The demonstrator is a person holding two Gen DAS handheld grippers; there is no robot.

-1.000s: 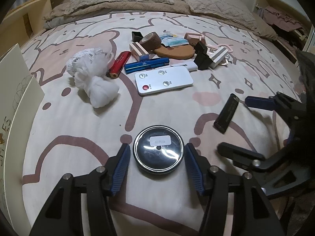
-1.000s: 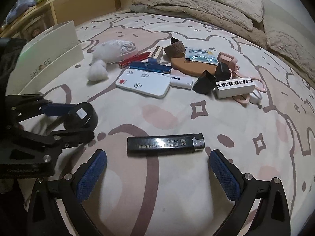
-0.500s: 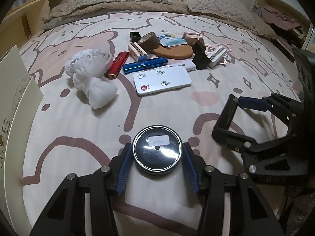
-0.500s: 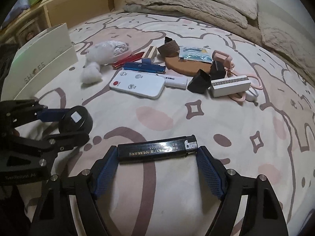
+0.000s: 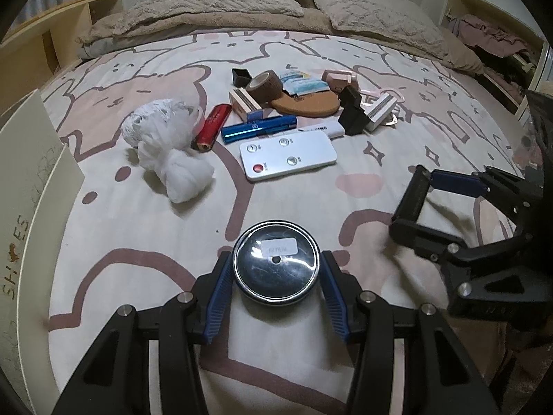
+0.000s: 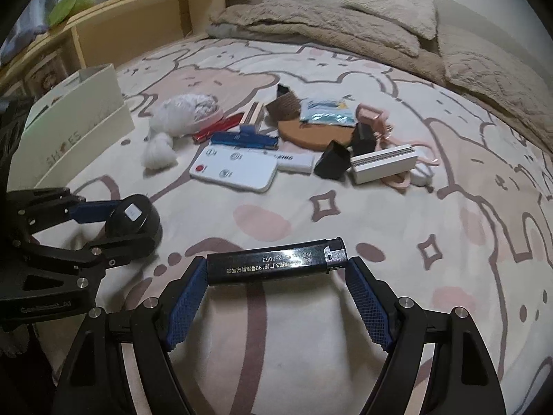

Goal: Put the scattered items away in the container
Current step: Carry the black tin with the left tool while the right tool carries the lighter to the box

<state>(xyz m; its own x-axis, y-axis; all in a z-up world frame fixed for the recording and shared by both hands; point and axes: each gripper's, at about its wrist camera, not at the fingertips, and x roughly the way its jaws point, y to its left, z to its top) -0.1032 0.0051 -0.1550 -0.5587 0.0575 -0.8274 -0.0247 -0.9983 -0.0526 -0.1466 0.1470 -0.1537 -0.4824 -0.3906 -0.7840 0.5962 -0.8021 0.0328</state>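
Note:
My left gripper (image 5: 275,269) is shut on a round black tin (image 5: 275,265) with a shiny lid and holds it just above the bed. It also shows in the right wrist view (image 6: 133,215). My right gripper (image 6: 275,268) is shut on a black lighter (image 6: 275,261), gripped end to end; in the left wrist view the lighter (image 5: 411,194) hangs at the right. The cream shoe box (image 5: 24,186) stands at the left edge, also seen in the right wrist view (image 6: 74,121).
A pile lies mid-bed: white remote (image 5: 288,155), blue tube (image 5: 258,128), red lighter (image 5: 211,126), white cloth bundle (image 5: 166,145), brown tape roll (image 5: 264,85), cork pad (image 5: 304,104), black blocks (image 5: 352,112), white comb box (image 6: 383,163). Pillows and shelves lie beyond.
Both grippers closed: the left on the round tin, the right on the black lighter. Both objects have been lifted slightly off the bedsheet.

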